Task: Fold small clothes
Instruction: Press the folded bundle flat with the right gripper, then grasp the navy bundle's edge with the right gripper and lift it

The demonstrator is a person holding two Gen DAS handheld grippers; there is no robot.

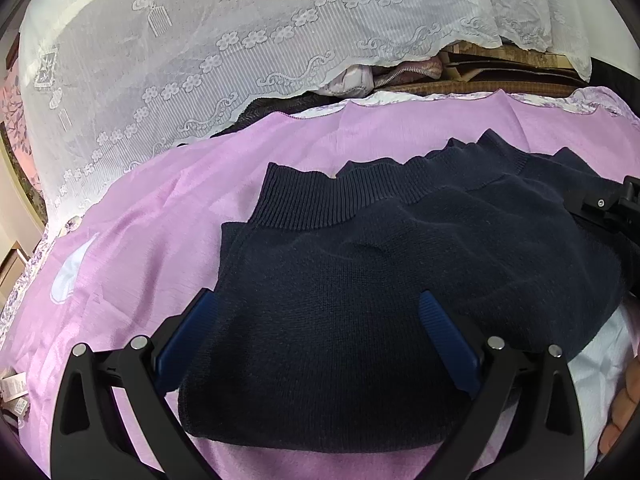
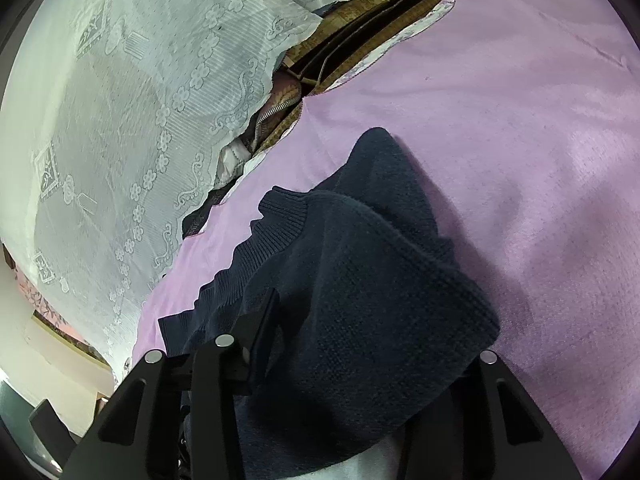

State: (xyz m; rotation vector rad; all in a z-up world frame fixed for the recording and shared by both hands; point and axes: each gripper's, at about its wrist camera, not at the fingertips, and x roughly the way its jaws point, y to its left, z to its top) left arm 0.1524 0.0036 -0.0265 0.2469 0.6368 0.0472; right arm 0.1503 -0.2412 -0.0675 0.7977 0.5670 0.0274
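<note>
My left gripper (image 1: pixel 316 312) sits at six o'clock in its own view, its two blue ribbed pads (image 1: pixel 448 334) spread wide apart, one at seven o'clock and one at five, with the dark navy knitted sweater (image 1: pixel 400 248) lying loose between and over them, not pinched. The sweater lies on the smooth lilac-pink bed sheet (image 1: pixel 168 216), its ribbed band running from nine o'clock of the garment towards two o'clock. Beyond the sheet, from ten to one o'clock, hangs a white lace curtain with a flower pattern (image 1: pixel 208 40).

In the right wrist view, a fold of the navy sweater (image 2: pixel 360 300) drapes over my right gripper (image 2: pixel 352 364) and hides its fingertips; I cannot tell whether it is clamped or parted. The sheet (image 2: pixel 520 140) fills two to five o'clock, the lace curtain (image 2: pixel 132 100) nine to eleven. That right gripper's black frame shows at three o'clock in the left view (image 1: pixel 616 200), touching the sweater's far side.
</note>
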